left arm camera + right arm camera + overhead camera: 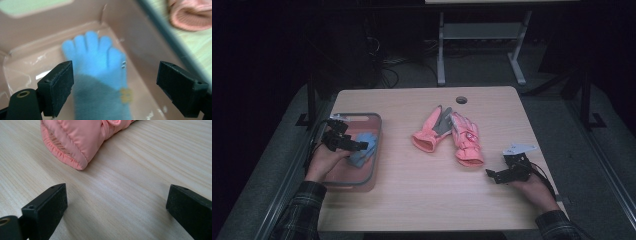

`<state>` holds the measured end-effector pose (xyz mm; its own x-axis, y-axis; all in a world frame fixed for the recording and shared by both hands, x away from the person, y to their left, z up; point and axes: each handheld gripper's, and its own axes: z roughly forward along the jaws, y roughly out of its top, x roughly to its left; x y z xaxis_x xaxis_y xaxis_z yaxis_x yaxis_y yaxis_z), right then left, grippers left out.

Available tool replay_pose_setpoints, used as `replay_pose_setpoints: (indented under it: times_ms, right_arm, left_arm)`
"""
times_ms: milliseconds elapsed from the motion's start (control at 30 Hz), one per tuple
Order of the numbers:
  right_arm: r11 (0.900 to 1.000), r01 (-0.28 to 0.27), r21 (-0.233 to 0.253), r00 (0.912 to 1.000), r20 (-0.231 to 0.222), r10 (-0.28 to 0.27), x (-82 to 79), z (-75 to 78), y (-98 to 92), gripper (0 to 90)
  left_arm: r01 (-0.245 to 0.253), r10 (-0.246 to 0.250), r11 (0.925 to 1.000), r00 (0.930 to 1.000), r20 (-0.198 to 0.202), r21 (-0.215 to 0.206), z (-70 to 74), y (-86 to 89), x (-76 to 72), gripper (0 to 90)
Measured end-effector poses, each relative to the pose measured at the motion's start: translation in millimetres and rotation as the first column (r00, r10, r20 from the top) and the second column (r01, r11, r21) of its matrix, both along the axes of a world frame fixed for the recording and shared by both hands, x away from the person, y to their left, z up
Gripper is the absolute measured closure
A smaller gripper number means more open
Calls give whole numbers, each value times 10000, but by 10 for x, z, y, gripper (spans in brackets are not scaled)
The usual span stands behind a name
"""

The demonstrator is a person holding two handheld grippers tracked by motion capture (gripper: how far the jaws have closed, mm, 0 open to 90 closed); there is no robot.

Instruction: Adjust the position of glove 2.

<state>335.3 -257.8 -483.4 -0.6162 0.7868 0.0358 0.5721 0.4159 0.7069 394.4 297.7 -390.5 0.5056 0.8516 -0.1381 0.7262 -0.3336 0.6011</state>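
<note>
Left gripper (362, 146): it hangs over the pink bin at the 9 o'clock side of the table. Its two black fingers (58, 88) are spread wide and pinch nothing.
Blue glove (96, 60): it lies flat inside the bin, right under the left gripper. In the left gripper view its fingertips point to 12 o'clock and its grey cuff is at 6 o'clock. It sits between the two jaws, but they do not touch it.
Pink bin (372, 120): a see-through pink box near the left edge of the table, with the blue glove in it.
Right gripper (492, 175): it is low over the wood at about 4 o'clock on the table. Its fingers (47, 207) are spread wide with bare wood between them.
Pink gloves (449, 135): two puffy pink gloves lie side by side in the middle of the table, touching each other. One shows a grey palm. They are at 10 o'clock from the right gripper, near it but apart.
Table (422, 200): light wood, with a small round hole near its far edge at 12 o'clock.
</note>
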Motion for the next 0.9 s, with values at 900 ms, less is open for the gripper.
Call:
replay_pose_setpoints:
  times_ms: [900]
  right_arm:
    - [10000,33,3,10000,-8,-33,-3,0,1,29]
  left_arm:
    - [2531,-2441,9649,9628,1157,-702,285,-1184,-442,139]
